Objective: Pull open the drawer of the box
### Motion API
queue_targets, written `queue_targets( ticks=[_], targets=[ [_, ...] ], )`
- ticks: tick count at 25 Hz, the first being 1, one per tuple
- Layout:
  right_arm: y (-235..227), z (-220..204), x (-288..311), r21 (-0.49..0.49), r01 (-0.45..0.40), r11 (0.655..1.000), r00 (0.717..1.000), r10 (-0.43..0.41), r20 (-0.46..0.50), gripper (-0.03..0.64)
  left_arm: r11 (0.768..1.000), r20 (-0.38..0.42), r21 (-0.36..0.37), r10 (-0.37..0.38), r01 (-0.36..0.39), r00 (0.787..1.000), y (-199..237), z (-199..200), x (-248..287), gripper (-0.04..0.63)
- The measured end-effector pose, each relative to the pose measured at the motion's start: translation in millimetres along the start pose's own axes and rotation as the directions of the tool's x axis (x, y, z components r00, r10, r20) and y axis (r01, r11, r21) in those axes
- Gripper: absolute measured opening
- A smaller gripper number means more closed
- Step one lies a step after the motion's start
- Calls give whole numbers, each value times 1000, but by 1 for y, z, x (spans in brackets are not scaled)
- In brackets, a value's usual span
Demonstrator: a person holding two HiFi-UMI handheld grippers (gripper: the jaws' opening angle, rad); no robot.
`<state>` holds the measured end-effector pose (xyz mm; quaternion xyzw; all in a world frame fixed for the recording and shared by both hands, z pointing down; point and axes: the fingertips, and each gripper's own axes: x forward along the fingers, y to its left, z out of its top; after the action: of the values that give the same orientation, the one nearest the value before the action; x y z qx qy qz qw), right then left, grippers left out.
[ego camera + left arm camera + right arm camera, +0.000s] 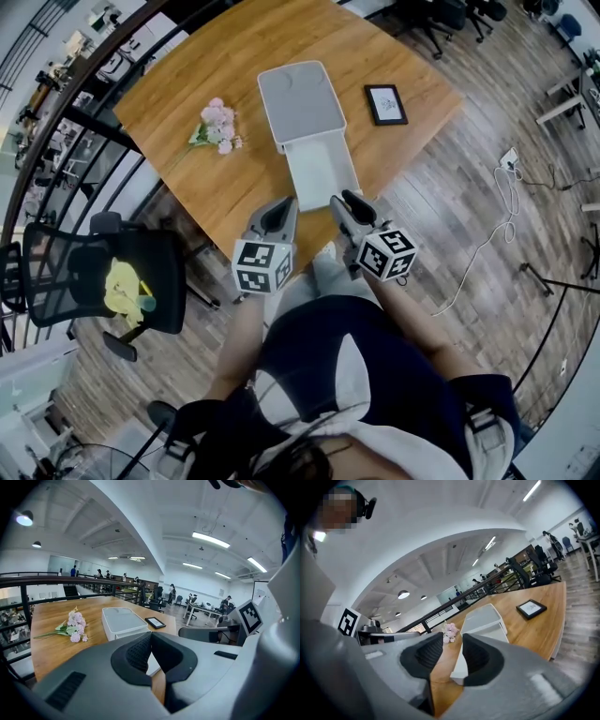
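A white box (300,98) lies on the wooden table (187,84), its drawer (322,173) slid out toward the table's near edge. Both grippers hover side by side just in front of that edge, clear of the drawer. My left gripper (287,206) is shut, its pads meeting at the tips with nothing in them (151,637). My right gripper (345,200) stands open by a narrow gap, nothing between its pads (461,641). The box (485,618) and drawer (461,667) show ahead in the right gripper view; the box (123,620) also shows in the left gripper view.
A bunch of pink flowers (217,127) lies left of the box, a small black picture frame (385,103) to its right. A black mesh office chair (103,277) stands at the left beside a railing. A white cable (497,225) runs over the wooden floor.
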<state>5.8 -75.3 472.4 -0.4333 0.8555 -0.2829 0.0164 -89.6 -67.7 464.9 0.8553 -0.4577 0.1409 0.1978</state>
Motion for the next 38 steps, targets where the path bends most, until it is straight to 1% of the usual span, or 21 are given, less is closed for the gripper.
queue_targets(
  ticks=[5, 8, 12, 21, 38],
  targets=[
    [15, 14, 0, -128, 6, 992, 1000, -3, 27, 63, 1000, 45, -2, 2, -2, 999, -7, 9, -2, 17],
    [15, 17, -1, -163, 18, 986, 999, -11, 43, 1, 1000, 52, -7, -2, 3, 999, -10, 11, -2, 17],
    [16, 19, -5, -169, 22, 985, 999, -14, 48, -2, 1000, 50, -4, -11, 11, 999, -17, 10, -2, 17],
    [28, 22, -6, -230, 24, 973, 999, -15, 40, -3, 999, 42, 9, -34, 34, 999, -25, 8, -1, 17],
    [29, 18, -10, -239, 45, 970, 999, -40, 23, -3, 999, 49, 11, -54, 53, 997, -30, 11, -3, 17]
  ],
)
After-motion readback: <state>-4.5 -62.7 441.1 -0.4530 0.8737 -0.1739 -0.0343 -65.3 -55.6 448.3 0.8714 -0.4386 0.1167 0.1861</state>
